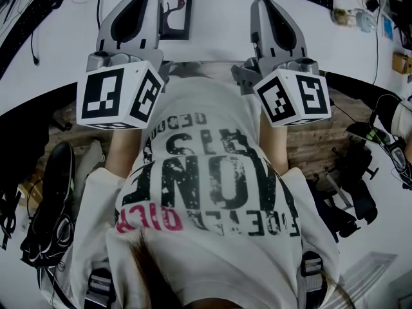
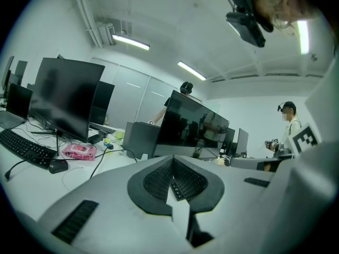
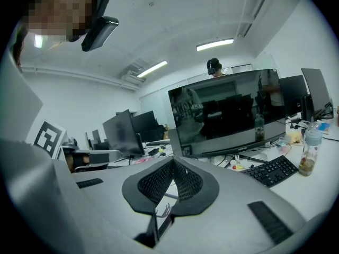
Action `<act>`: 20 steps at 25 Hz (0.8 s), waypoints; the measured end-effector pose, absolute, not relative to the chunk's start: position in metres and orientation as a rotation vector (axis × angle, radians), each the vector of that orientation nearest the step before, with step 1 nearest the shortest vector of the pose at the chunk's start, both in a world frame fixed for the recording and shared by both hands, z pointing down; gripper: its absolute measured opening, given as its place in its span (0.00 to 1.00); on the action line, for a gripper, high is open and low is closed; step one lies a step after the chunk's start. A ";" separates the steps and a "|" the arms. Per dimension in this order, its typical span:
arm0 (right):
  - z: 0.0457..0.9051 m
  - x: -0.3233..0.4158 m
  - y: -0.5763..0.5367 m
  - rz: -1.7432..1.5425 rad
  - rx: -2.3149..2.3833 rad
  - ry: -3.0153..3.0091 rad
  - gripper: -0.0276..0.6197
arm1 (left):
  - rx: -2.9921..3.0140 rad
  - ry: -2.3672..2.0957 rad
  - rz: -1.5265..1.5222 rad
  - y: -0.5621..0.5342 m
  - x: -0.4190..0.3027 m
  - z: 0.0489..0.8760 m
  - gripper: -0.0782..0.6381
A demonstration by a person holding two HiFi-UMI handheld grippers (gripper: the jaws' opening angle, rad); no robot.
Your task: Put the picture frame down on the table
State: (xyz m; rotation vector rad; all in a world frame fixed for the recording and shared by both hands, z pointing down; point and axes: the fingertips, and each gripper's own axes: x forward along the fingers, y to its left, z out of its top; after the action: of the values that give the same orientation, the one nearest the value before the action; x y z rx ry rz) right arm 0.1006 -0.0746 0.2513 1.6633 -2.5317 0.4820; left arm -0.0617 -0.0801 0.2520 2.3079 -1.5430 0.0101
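The picture frame (image 1: 177,8) is seen lying flat on the white table (image 1: 219,18) at the upper centre of the head view, clear of both tools. The putting-down is therefore judged done, with nothing left. The left gripper (image 2: 172,171) and right gripper (image 3: 172,176) are closed on nothing, their ribbed dark pads pressed together. The frame is thin, black and rectangular, set around a pale print with an antlered figure.

Picture frame (image 1: 177,8): blk border, white print w/ dark antlered shape, maybe a red dab. Left gripper (image 2: 172,162) & right gripper (image 3: 173,163): grey, blk ribbed pads. Marker cubes (image 1: 119,95): blk-and-white squares. Shirt (image 1: 219,185): white, blk & pink lettering. Table (image 1: 219,18): white.
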 end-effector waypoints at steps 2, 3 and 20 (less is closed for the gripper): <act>0.252 0.101 -0.075 0.481 1.665 -2.530 0.04 | 2.309 -1.538 0.011 -0.081 -0.061 0.253 0.11; 0.252 0.101 -0.075 0.481 1.665 -2.529 0.04 | 2.308 -1.536 0.013 -0.081 -0.061 0.253 0.11; 0.252 0.106 -0.075 0.484 1.676 -2.521 0.04 | 2.307 -1.534 0.010 -0.081 -0.058 0.253 0.11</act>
State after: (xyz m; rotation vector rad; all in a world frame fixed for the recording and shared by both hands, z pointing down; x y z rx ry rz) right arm 0.1061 -0.0753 0.2518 1.6762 -2.5214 0.4841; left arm -0.0581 -0.0814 0.2527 2.3065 -1.5336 0.0104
